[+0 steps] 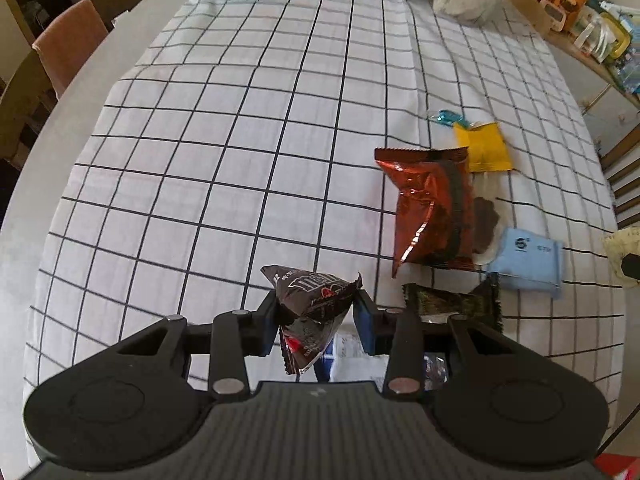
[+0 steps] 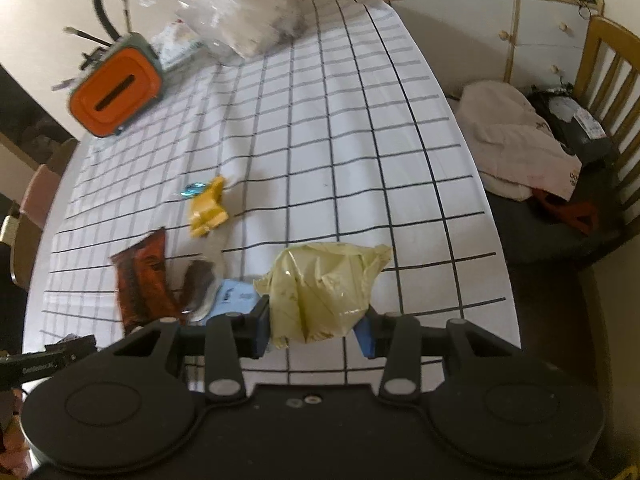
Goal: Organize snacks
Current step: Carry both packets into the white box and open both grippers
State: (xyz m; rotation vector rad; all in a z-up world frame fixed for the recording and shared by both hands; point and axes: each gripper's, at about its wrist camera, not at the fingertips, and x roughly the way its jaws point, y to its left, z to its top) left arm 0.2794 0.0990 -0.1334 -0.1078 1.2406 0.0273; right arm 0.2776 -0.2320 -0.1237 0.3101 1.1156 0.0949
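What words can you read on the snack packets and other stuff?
"m&m" in white letters: on the dark brown packet held in the left gripper.
Light blue packet: round logo and small print, too blurred to read.
Black bar in the right wrist view: pale lettering, too blurred.
Pale yellow packet in the right gripper: nothing readable.

Crumpled brown M&M's packet (image 1: 310, 304) and pale yellow bag (image 2: 324, 290) aloft; red-brown pouch (image 1: 430, 210) flat on checked cloth

Home dining room: checked tablecloth (image 1: 240, 140), wooden chairs (image 2: 612, 92), cluttered sideboard (image 2: 532, 28).
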